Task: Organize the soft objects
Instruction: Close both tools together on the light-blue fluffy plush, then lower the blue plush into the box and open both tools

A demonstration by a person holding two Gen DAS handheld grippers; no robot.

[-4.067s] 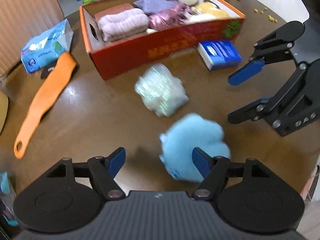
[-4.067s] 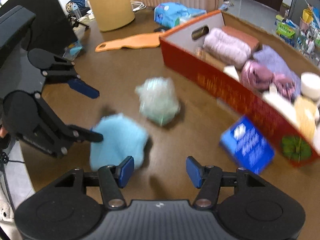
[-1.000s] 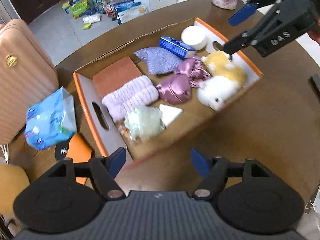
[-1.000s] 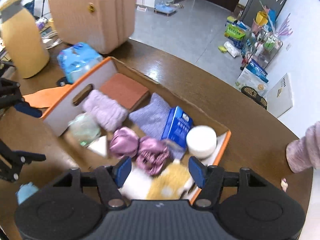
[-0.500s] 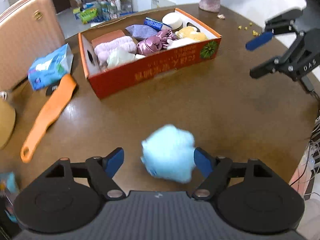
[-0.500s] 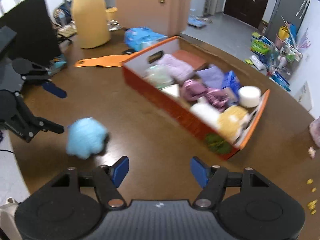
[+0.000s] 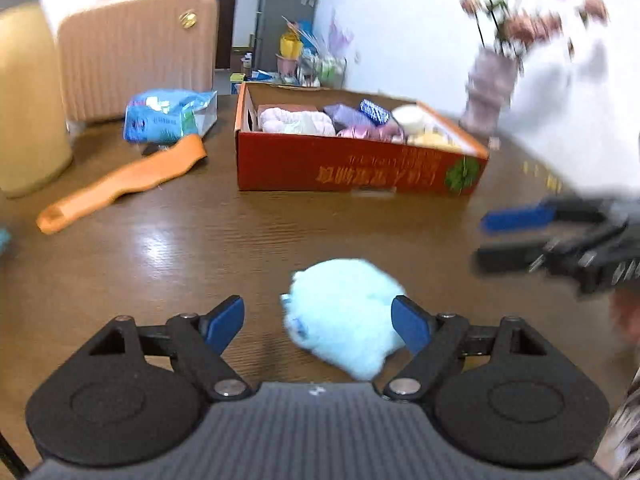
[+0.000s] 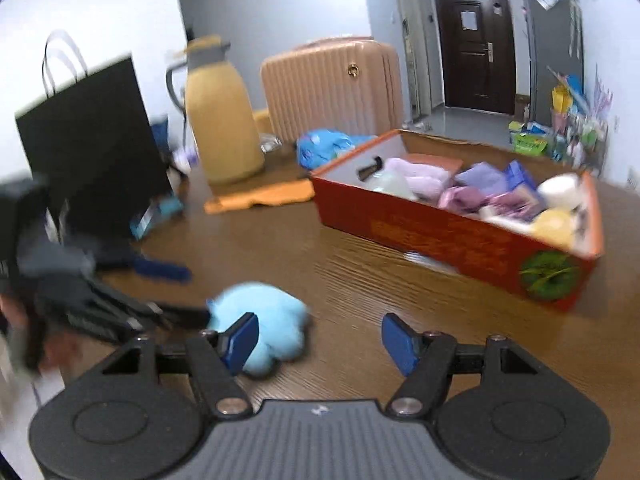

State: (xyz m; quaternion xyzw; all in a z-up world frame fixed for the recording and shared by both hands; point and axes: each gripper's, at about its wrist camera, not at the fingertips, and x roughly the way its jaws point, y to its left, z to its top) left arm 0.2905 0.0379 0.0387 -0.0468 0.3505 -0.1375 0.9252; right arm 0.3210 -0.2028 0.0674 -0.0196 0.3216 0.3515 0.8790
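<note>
Box point(image 7: 352, 168) ahead holds most soft items; blue puff point(image 7: 344, 332) remains, between wide-open left gripper point(image 7: 318, 324) fingers, ungripped. Right gripper point(image 8: 318, 338) wide open, empty.

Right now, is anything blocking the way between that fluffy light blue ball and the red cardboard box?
Nothing visible does. The fluffy light blue ball sits between the open left gripper fingers, and only bare brown wooden table lies between it and the red cardboard box.
</note>
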